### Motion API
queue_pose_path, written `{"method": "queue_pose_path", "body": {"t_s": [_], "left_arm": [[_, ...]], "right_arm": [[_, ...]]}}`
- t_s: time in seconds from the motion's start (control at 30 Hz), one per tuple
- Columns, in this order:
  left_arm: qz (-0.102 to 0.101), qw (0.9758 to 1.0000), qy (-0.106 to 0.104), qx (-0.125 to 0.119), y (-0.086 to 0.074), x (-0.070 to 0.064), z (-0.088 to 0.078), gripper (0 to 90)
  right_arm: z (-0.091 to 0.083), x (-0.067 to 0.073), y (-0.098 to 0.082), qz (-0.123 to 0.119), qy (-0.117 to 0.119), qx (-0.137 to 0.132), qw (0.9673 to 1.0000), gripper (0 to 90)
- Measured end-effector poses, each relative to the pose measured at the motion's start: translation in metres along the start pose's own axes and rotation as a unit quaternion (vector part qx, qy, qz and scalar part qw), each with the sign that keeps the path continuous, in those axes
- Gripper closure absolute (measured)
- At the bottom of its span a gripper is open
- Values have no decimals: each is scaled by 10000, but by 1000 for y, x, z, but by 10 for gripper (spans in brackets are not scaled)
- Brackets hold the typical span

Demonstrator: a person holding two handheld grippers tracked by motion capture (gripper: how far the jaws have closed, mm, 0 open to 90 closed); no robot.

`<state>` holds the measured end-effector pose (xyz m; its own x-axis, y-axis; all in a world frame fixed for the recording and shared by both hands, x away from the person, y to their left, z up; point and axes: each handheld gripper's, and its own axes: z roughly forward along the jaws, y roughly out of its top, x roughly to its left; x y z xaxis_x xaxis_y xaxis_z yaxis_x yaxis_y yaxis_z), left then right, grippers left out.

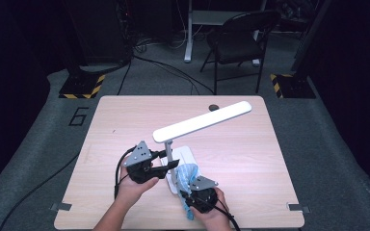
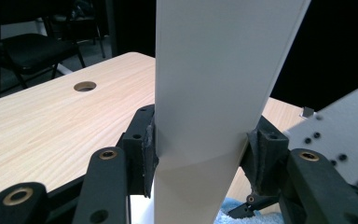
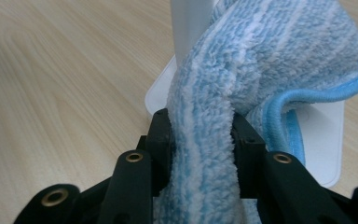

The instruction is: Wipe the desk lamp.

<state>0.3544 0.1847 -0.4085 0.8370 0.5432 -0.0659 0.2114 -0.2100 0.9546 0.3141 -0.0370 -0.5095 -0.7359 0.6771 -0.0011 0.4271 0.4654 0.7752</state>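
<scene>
A white desk lamp stands on the table, its long head slanting up toward the back right over its flat base. My left gripper is shut on the lamp's upright post, with a pad pressed on each side. In the left gripper view the gripper clamps the post low down. A fluffy blue and white cloth lies bunched against the post and over the base. My right gripper is shut on a fold of that cloth, just in front of the base.
The light wooden table has a round cable hole near its far edge. A black chair and stands sit on the floor beyond. The right gripper's grey plate is close on the right in the left gripper view.
</scene>
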Motion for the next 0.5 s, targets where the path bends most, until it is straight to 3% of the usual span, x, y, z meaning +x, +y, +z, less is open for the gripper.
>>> {"method": "queue_pose_path", "body": {"t_s": [0.17,0.37,0.4,0.5], "left_arm": [[-43,10000,-50,-20,-1,2,-1,517],[-64,9999,-117,-63,-2,4,0,516],[-57,9999,-143,-30,-1,4,-1,516],[-68,9999,-121,-67,-2,4,0,515]], "right_arm": [[2,4,-2,-592,-308,-7,9978,667],[0,-2,-5,-280,-202,-5,9994,675],[0,-4,-5,-388,-182,-46,9991,676],[0,-6,-6,-308,-205,-50,9993,677]]}}
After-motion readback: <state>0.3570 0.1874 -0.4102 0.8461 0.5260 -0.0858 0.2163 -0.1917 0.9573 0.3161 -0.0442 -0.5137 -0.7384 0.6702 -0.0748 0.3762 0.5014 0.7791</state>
